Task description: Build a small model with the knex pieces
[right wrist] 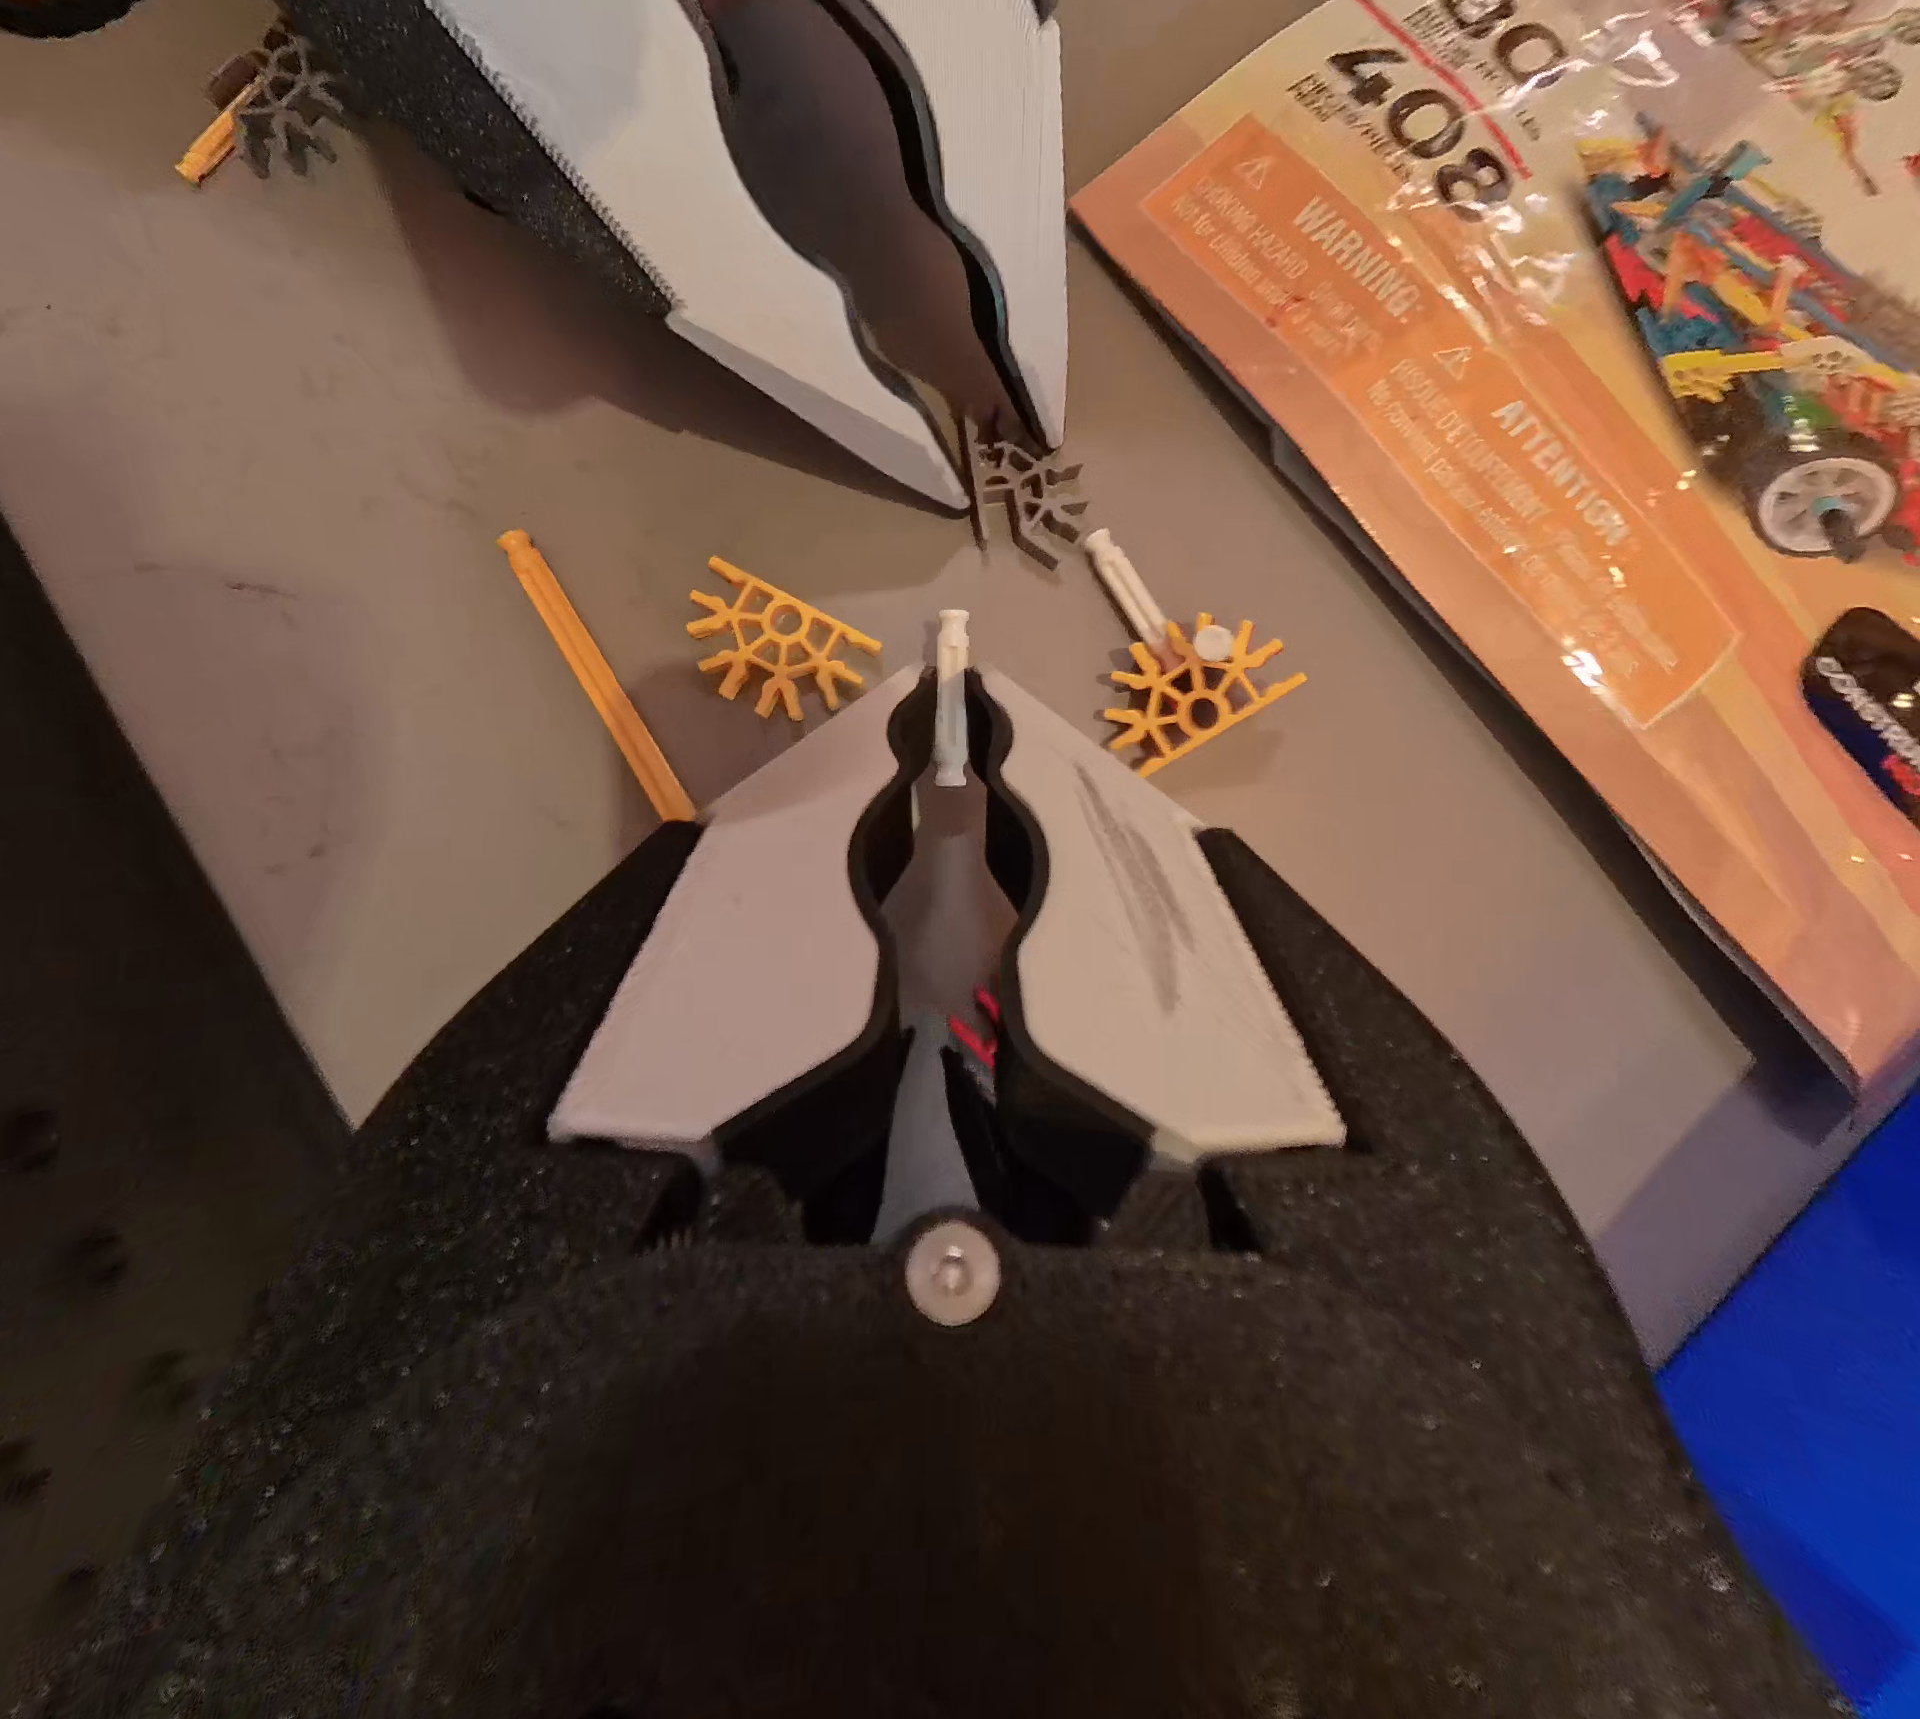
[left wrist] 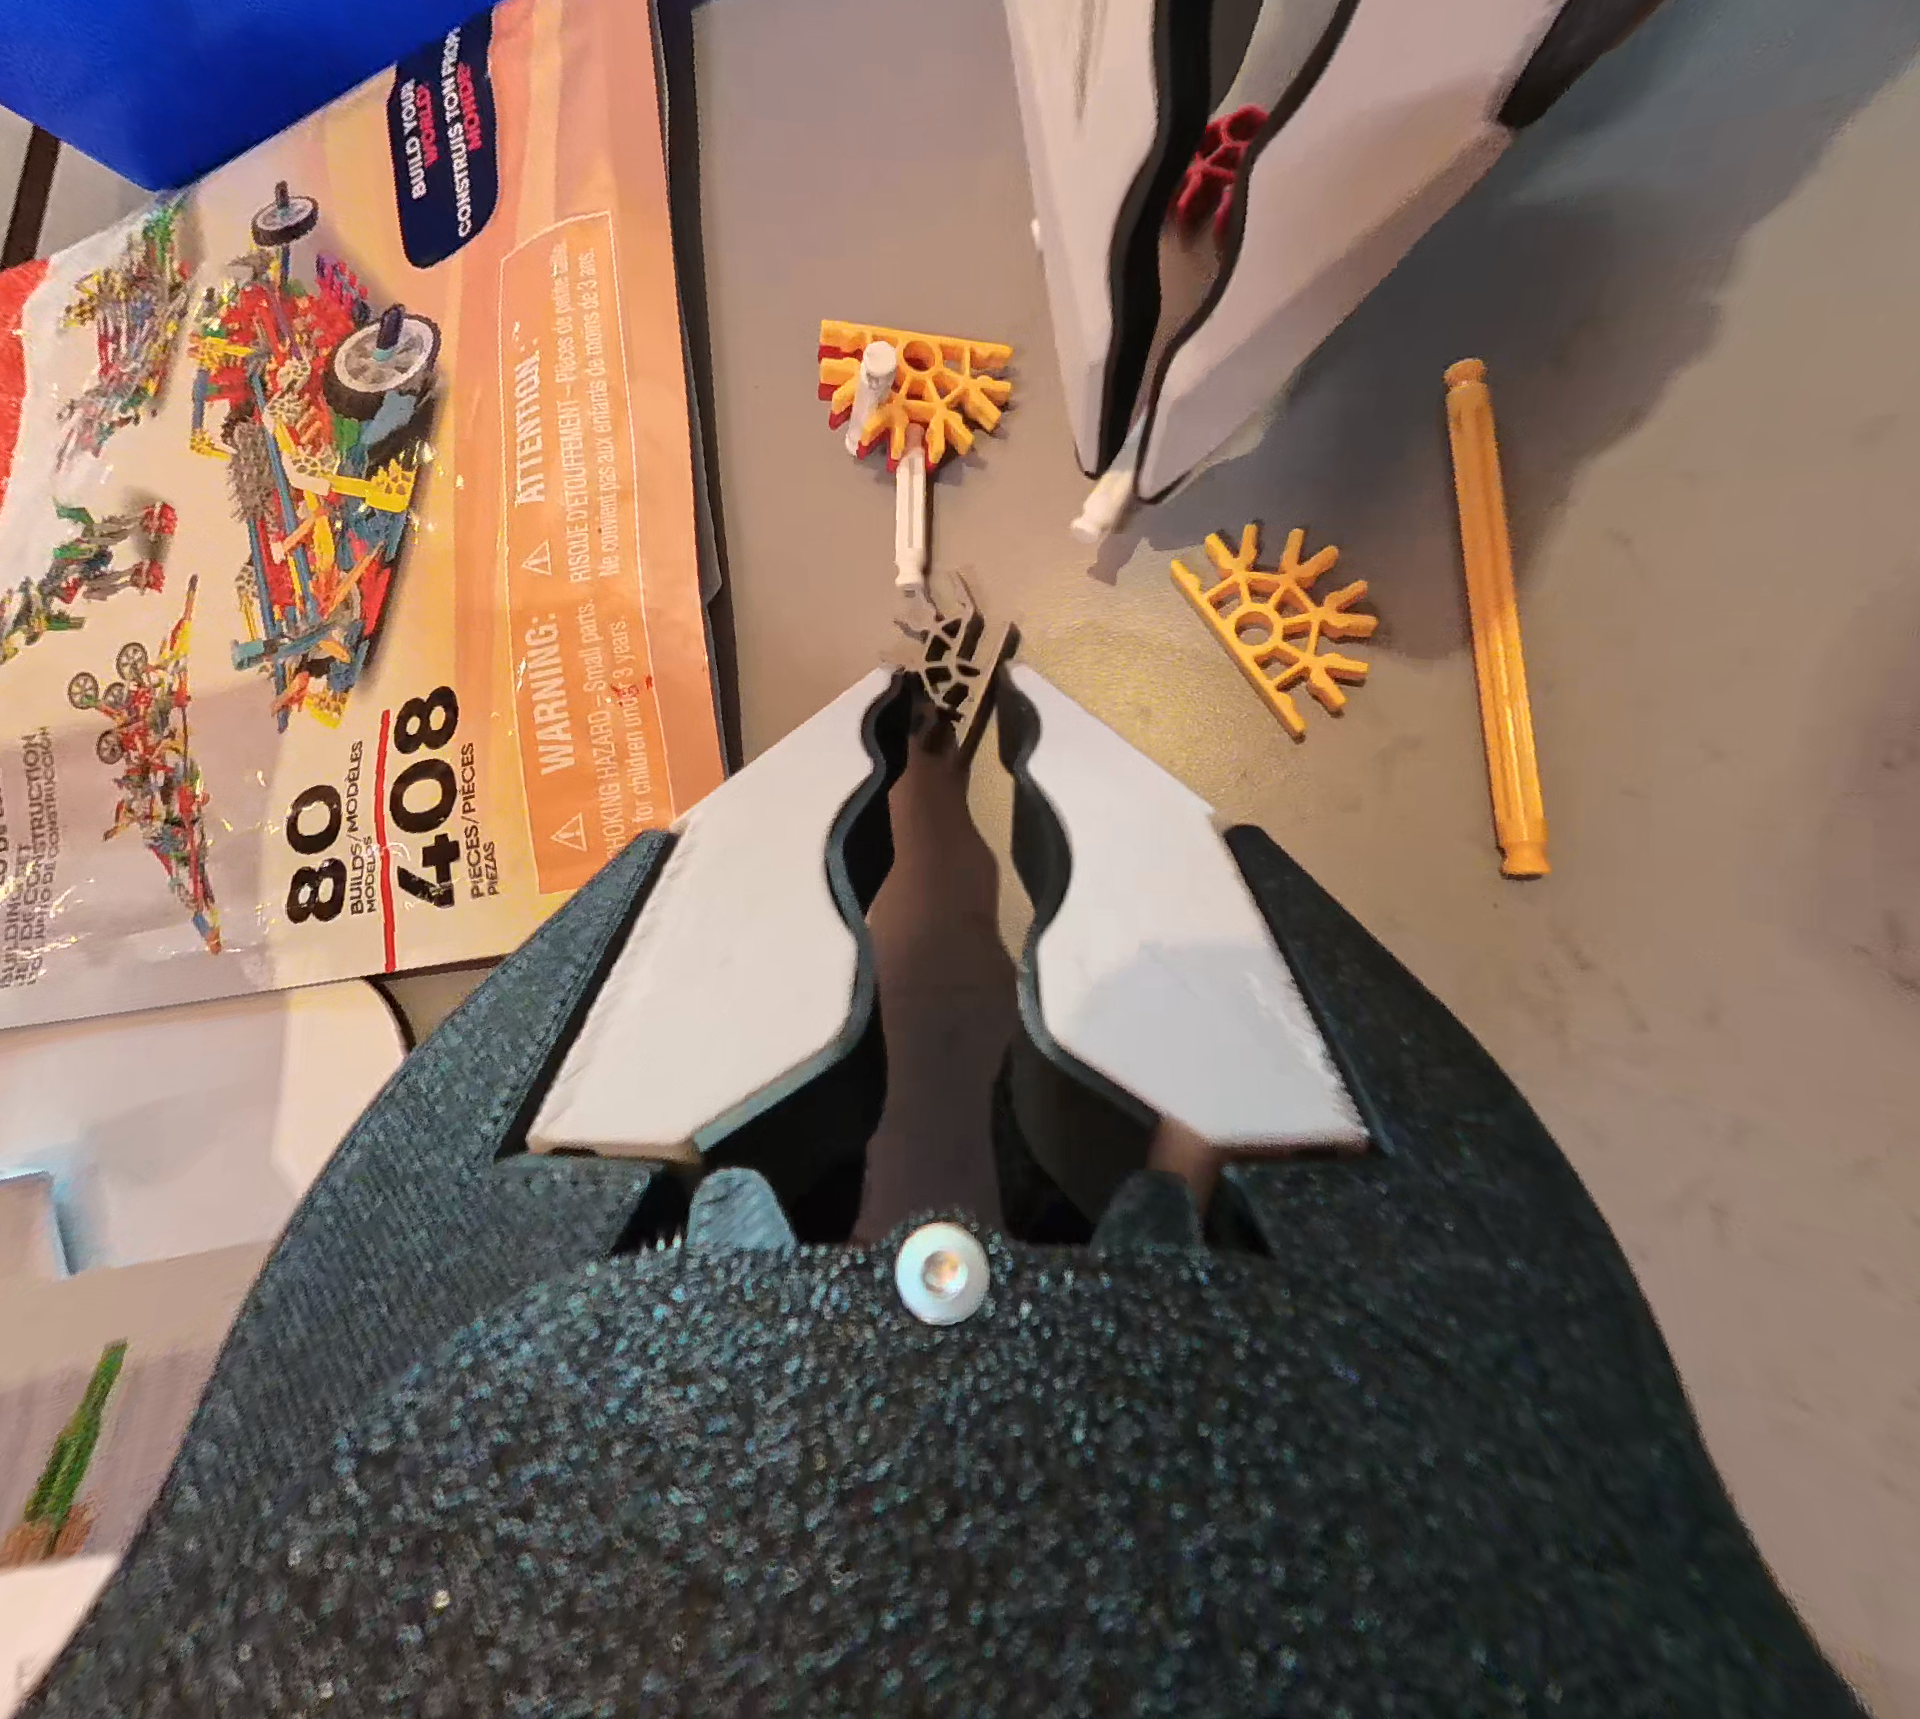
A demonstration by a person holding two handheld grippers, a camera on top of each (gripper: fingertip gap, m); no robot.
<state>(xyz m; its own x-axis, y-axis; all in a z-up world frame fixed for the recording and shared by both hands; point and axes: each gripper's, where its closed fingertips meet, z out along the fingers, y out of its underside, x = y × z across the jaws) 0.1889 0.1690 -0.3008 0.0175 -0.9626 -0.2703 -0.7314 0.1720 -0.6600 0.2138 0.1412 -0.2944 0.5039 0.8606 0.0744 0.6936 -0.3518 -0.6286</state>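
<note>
1. Left wrist view: the left gripper [left wrist: 951, 682] is clenched on a dark grey fan-shaped plastic connector [left wrist: 948, 646], pinched by its straight edge at the very fingertips so that the slotted spokes stick out free beyond them.
2. Right wrist view: the right gripper [right wrist: 951, 693] is clamped on a short white plastic rod [right wrist: 952, 703], held lengthwise with its notched end poking forward; something red [right wrist: 985, 1009] sits deeper between its fingers.
3. Rod tip and grey connector face each other, near but apart, above the grey tabletop [right wrist: 312, 443].
4. Around them lie a loose yellow fan connector [right wrist: 779, 639], a yellow connector with white rods fitted [right wrist: 1195, 703], a long yellow rod [right wrist: 592, 672] and an orange printed bag [right wrist: 1507, 381].
</note>
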